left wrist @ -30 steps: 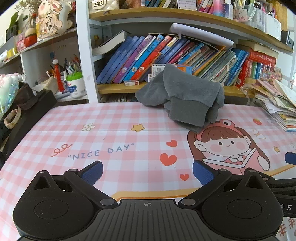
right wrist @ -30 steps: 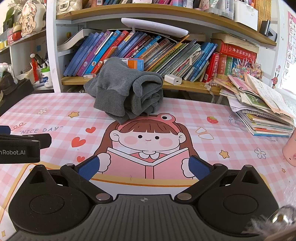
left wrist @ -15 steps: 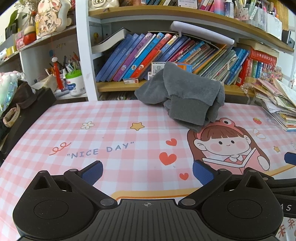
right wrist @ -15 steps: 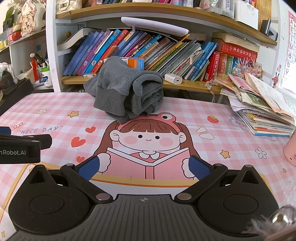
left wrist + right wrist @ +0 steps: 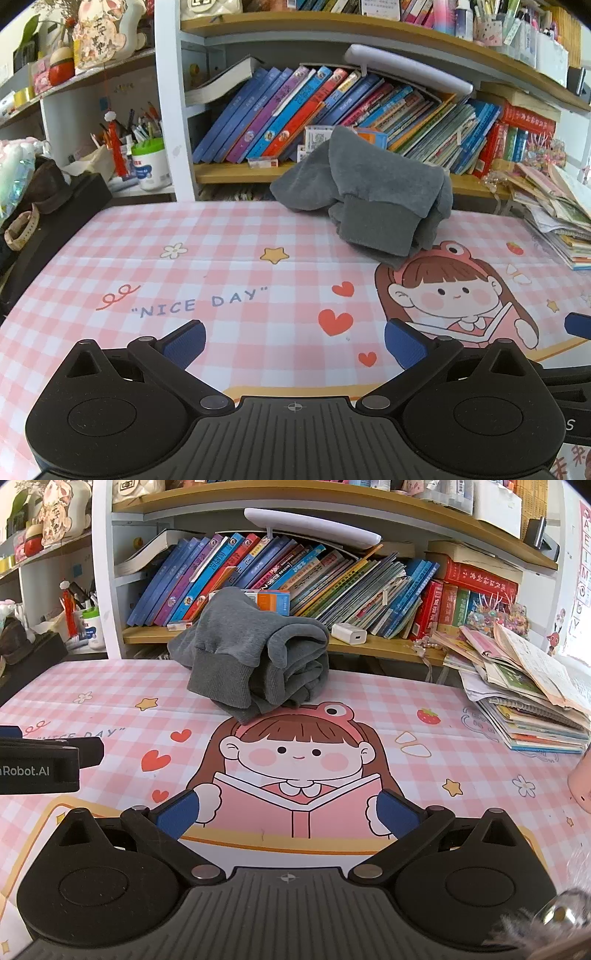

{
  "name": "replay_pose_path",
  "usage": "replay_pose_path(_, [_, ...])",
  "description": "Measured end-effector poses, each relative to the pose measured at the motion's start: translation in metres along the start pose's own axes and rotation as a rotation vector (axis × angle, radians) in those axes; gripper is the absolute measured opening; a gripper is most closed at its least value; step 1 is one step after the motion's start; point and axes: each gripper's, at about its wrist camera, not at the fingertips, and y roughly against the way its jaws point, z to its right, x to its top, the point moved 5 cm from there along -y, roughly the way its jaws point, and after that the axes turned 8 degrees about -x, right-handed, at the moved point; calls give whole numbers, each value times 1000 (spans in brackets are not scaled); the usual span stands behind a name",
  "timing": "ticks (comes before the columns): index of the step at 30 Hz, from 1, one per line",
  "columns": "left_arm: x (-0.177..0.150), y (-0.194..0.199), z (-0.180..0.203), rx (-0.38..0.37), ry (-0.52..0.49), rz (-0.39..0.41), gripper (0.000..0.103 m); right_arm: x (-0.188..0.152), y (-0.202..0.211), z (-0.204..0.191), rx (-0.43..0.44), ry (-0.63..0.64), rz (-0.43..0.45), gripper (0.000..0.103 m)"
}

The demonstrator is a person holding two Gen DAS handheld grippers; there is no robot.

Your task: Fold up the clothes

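Bookshelf [image 5: 332, 502]: wooden shelves across the back of both views, the lower one packed with leaning books [image 5: 332, 107] in blue, purple and red
Table cover [image 5: 229, 236]: pink-and-white check sheet over the whole tabletop, printed with "NICE DAY", hearts, stars and a cartoon girl [image 5: 295, 760] reading a book
Grey garment [image 5: 255, 664]: a bundled grey sweatshirt lying at the far edge of the table just in front of the lower shelf; a ribbed cuff or hem hangs toward the camera, the right part is rolled into thick folds, and its near edge touches the top of the cartoon girl's hair
Paper stack [image 5: 524, 698]: loose pile of magazines and notebooks at the table's right side, well apart from the garment
Left gripper [image 5: 293, 345]: low over the near part of the table, blue-padded fingers [image 5: 184, 341] spread wide with nothing between them, well short of the garment
Right gripper [image 5: 288, 814]: fingers spread wide and empty, over the girl's open book, well short of the garment; the left gripper's side shows at this view's left edge
Pen pot [image 5: 149, 162]: white-and-green tub of pens on the left shelf unit
White charger [image 5: 349, 633]: small block on the lower shelf, just right of the garment
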Motion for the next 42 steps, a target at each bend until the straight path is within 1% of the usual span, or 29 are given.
replay_pose_path(6, [0, -7, -1, 4, 1, -31, 103, 4, 1, -4, 3, 25, 28, 103])
replay_pose_path(10, [-1, -12, 0, 8, -10, -48, 103, 6, -3, -5, 0, 35, 27, 103])
replay_pose_path(21, [5, -23, -2, 9, -29, -52, 103, 16, -19, -7, 70, 7, -6, 103])
replay_pose_path(26, [6, -30, -6, 10, -36, -56, 103, 20, -27, -13, 77, 50, -21, 103])
replay_pose_path(29, [9, -34, -10, -2, -27, -51, 103, 27, -34, -17, 86, 93, -22, 101])
replay_pose_path(30, [10, -35, -12, -14, -21, -46, 103, 30, -36, -18, 87, 110, -17, 98])
replay_pose_path(31, [12, -35, -15, -27, -13, -41, 103, 35, -38, -20, 86, 134, -6, 96])
replay_pose_path(33, [15, -36, -20, -54, 8, -27, 103, 46, -44, -24, 82, 201, 22, 86])
replay_pose_path(36, [17, -40, -27, -69, 30, -33, 103, 66, -58, -34, 58, 346, 76, 77])
replay_pose_path(39, [17, -44, -30, -108, 42, -45, 103, 81, -75, -48, 24, 523, 130, 76])
replay_pose_path(42, [17, -47, -32, -147, 53, -52, 103, 85, -97, -62, -51, 766, 181, 74])
